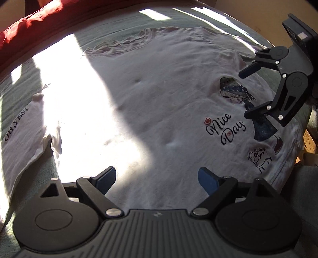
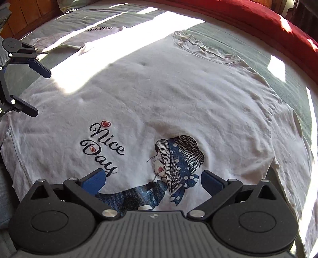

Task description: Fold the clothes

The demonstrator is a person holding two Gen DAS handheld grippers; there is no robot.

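A white T-shirt (image 1: 159, 95) with a "Nice Day" print (image 1: 225, 129) and a girl in a hat lies spread flat on the green bed cover; it also shows in the right wrist view (image 2: 169, 95), collar (image 2: 200, 48) at the far side. My left gripper (image 1: 157, 178) is open and empty, hovering over the shirt's plain side. My right gripper (image 2: 152, 179) is open and empty above the printed girl (image 2: 178, 156). Each gripper shows in the other's view: the right one (image 1: 245, 94) and the left one (image 2: 40, 93), both with jaws apart.
A second white shirt printed "OH,YES!" (image 1: 17, 123) lies beside the first; it also shows in the right wrist view (image 2: 99, 29). A red blanket (image 1: 33, 17) runs along the bed's far edge (image 2: 248, 17). Bright sun patches cross the green cover (image 2: 258, 59).
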